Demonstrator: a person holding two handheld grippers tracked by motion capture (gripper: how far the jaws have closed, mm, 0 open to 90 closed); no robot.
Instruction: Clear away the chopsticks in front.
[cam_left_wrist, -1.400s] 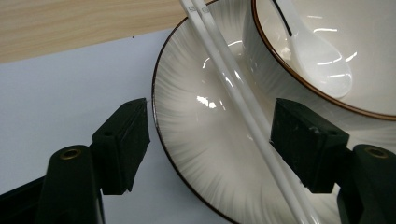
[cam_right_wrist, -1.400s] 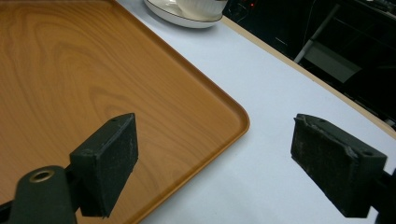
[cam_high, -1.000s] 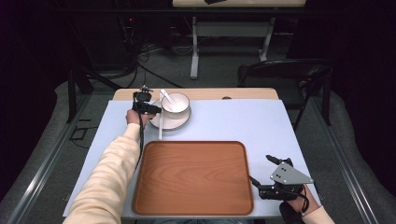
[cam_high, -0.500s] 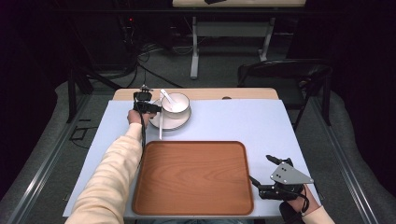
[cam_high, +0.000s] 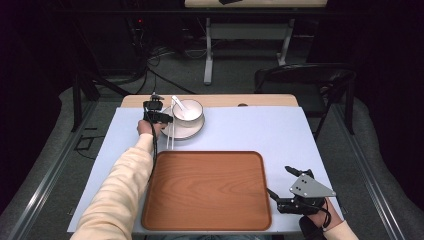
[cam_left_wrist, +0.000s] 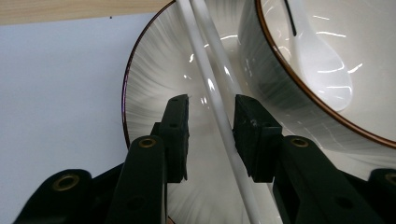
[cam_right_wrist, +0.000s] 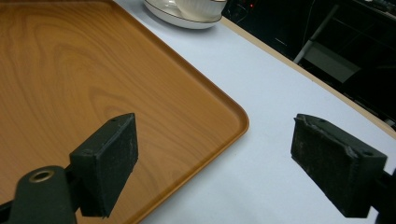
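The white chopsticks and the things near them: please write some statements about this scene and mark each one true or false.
1. The white chopsticks lie across the plate, beside the bowl. True.
2. The left gripper has its jaws on either side of the chopsticks. True; the jaws have just been closing, and a gap remains at the left pad, so they do not yet press.
3. The bowl is empty. False; a white spoon lies in it.
4. The wooden tray carries the plate and bowl. False; the tray is bare, and the plate stands on the table beyond it.
5. The right gripper holds a chopstick. False; its jaws stand wide open over the tray's corner.
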